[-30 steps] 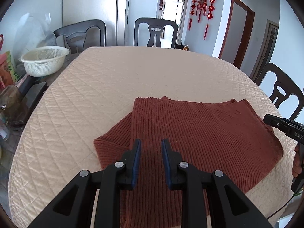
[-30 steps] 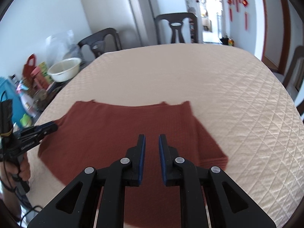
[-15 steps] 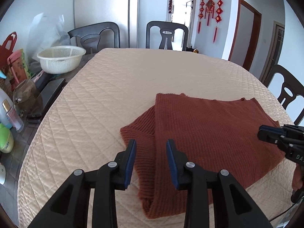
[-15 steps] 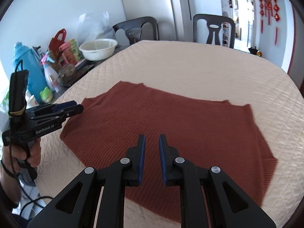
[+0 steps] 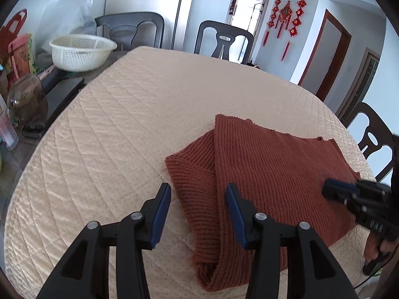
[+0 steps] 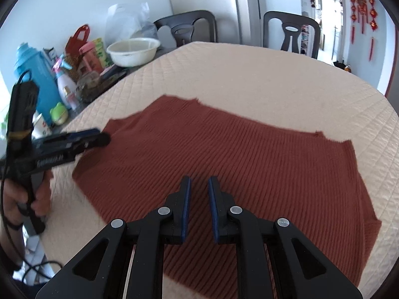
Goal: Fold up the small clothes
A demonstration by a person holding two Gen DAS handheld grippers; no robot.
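A rust-brown ribbed knit garment (image 5: 269,174) lies flat on the quilted beige table cover (image 5: 124,129), with a sleeve folded out at its left edge. It also shows in the right wrist view (image 6: 224,154). My left gripper (image 5: 198,196) is open and empty, hovering above the sleeve's near edge. My right gripper (image 6: 199,194) is slightly open and empty above the garment's near middle. It shows in the left wrist view (image 5: 334,189) over the garment's right side. The left gripper shows in the right wrist view (image 6: 99,138) at the garment's left corner.
A white perforated basket (image 5: 82,51) stands at the far left off the cover. Bottles, a blue jug (image 6: 37,74) and bags crowd the left side. Dark chairs (image 5: 224,39) ring the table.
The left gripper has opened wider and shifted left off the garment body toward the sleeve. The right gripper has swung left over the garment and stays narrowly open.
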